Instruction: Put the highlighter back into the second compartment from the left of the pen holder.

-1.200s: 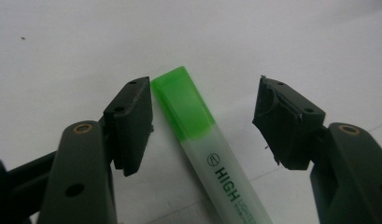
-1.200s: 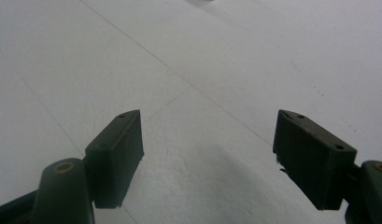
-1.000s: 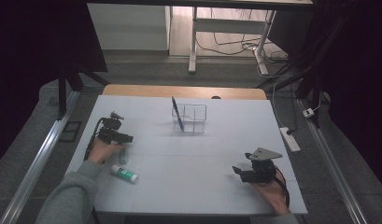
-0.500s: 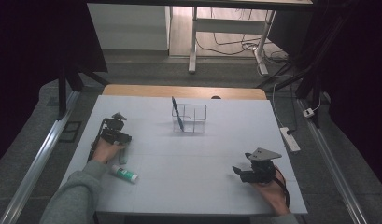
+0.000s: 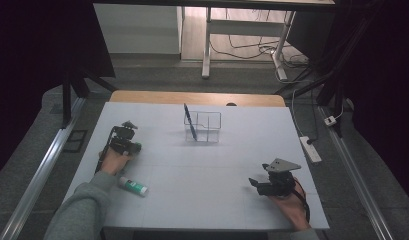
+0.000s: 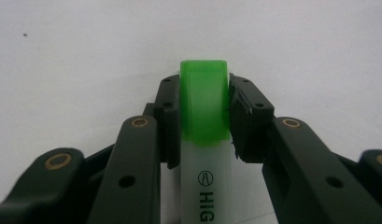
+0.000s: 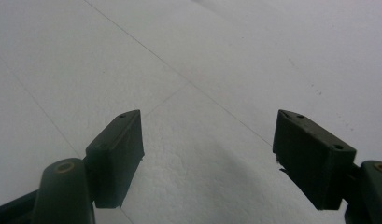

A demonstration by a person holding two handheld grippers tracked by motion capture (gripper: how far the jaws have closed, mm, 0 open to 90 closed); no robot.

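Note:
A highlighter (image 6: 202, 116) with a white body and a green cap lies on the white table, between the jaws of my left gripper (image 6: 203, 93). The jaws have just been closing, and both pads now press on the cap's sides. In the high view my left gripper (image 5: 124, 141) points down at the table's left side and hides the highlighter beneath it. My right gripper (image 5: 259, 184) rests near the front right, open, with bare table between its jaws (image 7: 207, 144).
A clear holder (image 5: 206, 126) stands at the back middle with a blue pen (image 5: 190, 121) leaning in it. A white tube with a green end (image 5: 132, 186) lies by the left forearm. The table (image 5: 207, 170) ends close behind both hands.
The left hand has shifted only slightly at the table's left side. The right hand has kept still.

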